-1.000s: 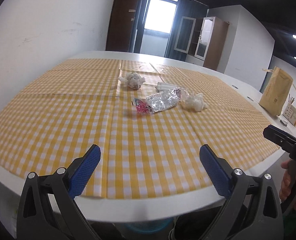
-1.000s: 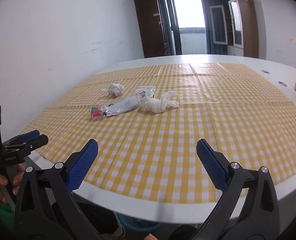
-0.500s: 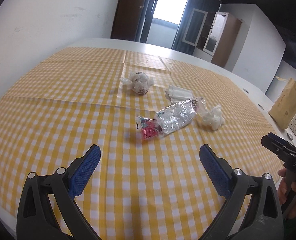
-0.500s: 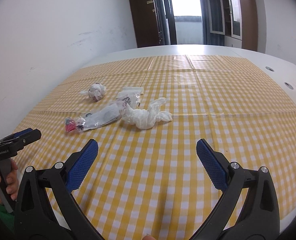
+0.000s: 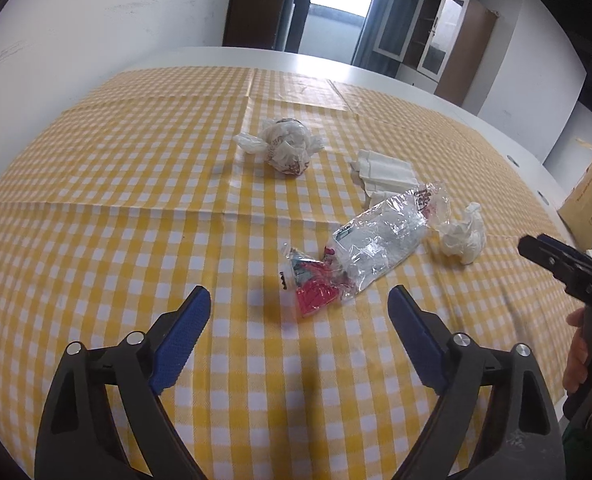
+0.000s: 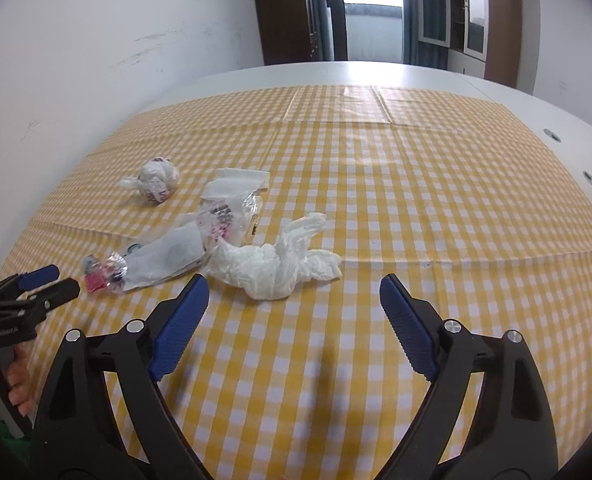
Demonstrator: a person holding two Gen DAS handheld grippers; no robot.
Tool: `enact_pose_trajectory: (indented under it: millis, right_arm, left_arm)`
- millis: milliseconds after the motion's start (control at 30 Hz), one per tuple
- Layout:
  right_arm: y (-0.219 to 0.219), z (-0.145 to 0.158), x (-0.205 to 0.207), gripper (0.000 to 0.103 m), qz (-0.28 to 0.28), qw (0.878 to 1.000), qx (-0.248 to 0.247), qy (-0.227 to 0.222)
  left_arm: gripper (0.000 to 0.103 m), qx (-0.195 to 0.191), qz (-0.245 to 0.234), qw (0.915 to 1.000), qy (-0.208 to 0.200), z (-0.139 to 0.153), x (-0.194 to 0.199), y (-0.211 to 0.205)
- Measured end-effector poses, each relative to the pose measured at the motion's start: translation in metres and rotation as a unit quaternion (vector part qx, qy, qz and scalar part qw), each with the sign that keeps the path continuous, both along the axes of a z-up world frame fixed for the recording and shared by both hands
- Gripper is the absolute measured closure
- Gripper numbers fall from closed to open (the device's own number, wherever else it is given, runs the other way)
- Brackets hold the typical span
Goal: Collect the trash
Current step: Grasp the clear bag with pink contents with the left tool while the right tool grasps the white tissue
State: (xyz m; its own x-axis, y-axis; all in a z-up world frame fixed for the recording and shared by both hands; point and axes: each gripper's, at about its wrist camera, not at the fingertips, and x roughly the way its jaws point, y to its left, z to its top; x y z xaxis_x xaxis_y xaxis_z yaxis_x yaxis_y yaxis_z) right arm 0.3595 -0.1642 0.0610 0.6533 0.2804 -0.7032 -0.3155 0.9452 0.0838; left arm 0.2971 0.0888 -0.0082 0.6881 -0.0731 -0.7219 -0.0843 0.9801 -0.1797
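Yellow-and-white gingham tablecloth (image 5: 96, 184) covers most of a long white table (image 6: 376, 74), with a doorway and cabinets at the far end of the room. All the trash lies in one loose cluster on the cloth.

Seen from the left wrist, the left gripper (image 5: 299, 304) stands wide with nothing between its blue pads, though its jaws have just been closing a little. A clear plastic wrapper (image 5: 380, 248) lies just ahead of it, its red crumpled end nearest the tips at about 12 o'clock and its long axis running up toward 2 o'clock. Beyond it, a balled printed wrapper (image 5: 286, 148) sits at 12 o'clock, a folded white napkin (image 5: 384, 172) at 1 o'clock, touching the clear wrapper's far end.

Seen from the right wrist, the right gripper (image 6: 294, 294) is likewise wide and empty, its jaws also having just been narrowing. A crumpled white tissue (image 6: 276, 264) lies just past its tips at 11 to 12 o'clock, stretched roughly from 9 to 3 o'clock, with one twisted tail rising toward 1 o'clock.

Each hand seems to have its own nearest piece: the left the clear wrapper, the right the tissue. Since the wrapper's long axis runs diagonally across the left jaws' gap, closing on its red near end looks the likeliest grip.
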Motion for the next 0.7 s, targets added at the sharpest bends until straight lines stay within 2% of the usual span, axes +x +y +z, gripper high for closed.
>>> enact_pose_trajectory:
  millis: [233,333,400,467,500,533,567,633,700]
  right_arm:
    - [0.0,-0.014,0.035,0.033,-0.019,0.999,0.002,0.028]
    - [0.005,-0.02,0.042,0.036,-0.021,0.999,-0.003,0.033]
    - [0.008,-0.025,0.045,0.047,-0.021,0.999,-0.003,0.036]
    - [0.008,-0.028,0.049,0.051,-0.024,0.999,0.004,0.039]
    - [0.009,-0.03,0.051,0.056,-0.021,0.999,0.007,0.045]
    - [0.01,-0.032,0.052,0.066,-0.019,0.999,0.009,0.05]
    - [0.011,-0.034,0.054,0.071,-0.019,0.998,0.01,0.056]
    - [0.015,-0.038,0.056,0.093,-0.018,0.998,0.005,0.061]
    - [0.019,-0.042,0.055,0.096,-0.016,0.998,-0.011,0.06]
  left_arm:
    - [0.017,0.022,-0.012,0.9995,0.017,-0.007,0.018,-0.009]
    - [0.022,0.023,-0.019,0.9993,0.023,-0.008,0.022,-0.012]
    - [0.027,0.026,-0.023,0.999,0.027,-0.009,0.024,-0.015]
    - [0.042,0.029,-0.03,0.9986,0.031,-0.011,0.026,-0.017]
    - [0.049,0.031,-0.031,0.9984,0.034,-0.012,0.027,-0.018]
    - [0.063,0.033,-0.031,0.9983,0.037,-0.013,0.028,-0.018]
    - [0.067,0.034,-0.032,0.9982,0.039,-0.015,0.028,-0.018]
    - [0.074,0.036,-0.039,0.9982,0.028,-0.015,0.023,-0.019]
    - [0.081,0.038,-0.033,0.9985,0.02,-0.014,0.016,-0.02]
